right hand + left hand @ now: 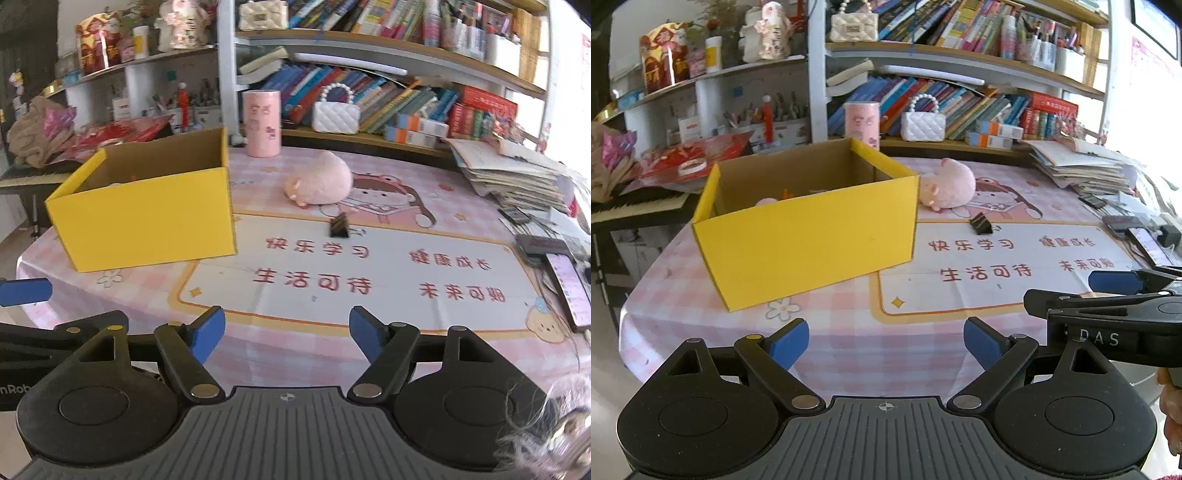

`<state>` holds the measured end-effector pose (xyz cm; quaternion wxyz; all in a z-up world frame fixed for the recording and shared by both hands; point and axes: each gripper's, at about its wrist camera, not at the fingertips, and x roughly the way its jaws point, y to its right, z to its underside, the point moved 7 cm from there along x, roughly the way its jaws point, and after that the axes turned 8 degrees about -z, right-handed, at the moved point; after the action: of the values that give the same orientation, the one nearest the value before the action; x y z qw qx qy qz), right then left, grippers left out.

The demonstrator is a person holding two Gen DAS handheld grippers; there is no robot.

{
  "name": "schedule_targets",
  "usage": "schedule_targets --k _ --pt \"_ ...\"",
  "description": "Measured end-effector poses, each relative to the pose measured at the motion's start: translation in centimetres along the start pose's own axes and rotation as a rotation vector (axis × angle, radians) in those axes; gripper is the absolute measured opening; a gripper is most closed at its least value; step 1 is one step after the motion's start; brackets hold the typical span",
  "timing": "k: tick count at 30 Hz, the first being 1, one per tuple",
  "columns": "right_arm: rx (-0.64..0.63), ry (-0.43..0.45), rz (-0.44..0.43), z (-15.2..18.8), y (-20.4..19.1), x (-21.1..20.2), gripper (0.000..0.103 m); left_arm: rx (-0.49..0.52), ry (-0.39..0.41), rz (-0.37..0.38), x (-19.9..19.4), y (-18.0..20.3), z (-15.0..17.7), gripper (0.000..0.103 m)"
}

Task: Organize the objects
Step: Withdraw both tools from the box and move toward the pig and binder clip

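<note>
Plainly, the clip point(339, 227) lies dead ahead of the released right tongs point(287, 334), mid-desk beside the box point(147, 218); the left tongs point(885, 345), also released, sit farther off.

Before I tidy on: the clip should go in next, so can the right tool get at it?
Probably yes: the right tool is open, and only bare tablecloth lies between it and the black binder clip.

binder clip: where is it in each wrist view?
Left wrist: black binder clip right of centre on the mat, right of the yellow box, below the pink plush.
Right wrist: binder clip near centre, below the plush.
Shared landmark: the yellow box.
</note>
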<state>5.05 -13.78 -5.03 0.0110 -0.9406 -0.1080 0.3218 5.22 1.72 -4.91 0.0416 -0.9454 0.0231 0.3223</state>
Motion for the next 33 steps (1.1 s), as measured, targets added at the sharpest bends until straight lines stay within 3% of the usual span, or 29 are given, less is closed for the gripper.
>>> schedule_targets --k 11,33 --pt "0.016 -0.014 0.056 0.0 3.0 0.2 0.080 0.016 -0.015 0.051 1.5 2.8 -0.9 0.093" --pt "0.065 -0.067 0.132 -1.8 13.4 3.3 0.084 0.051 -0.071 0.110 7.8 11.5 -4.3 0.093"
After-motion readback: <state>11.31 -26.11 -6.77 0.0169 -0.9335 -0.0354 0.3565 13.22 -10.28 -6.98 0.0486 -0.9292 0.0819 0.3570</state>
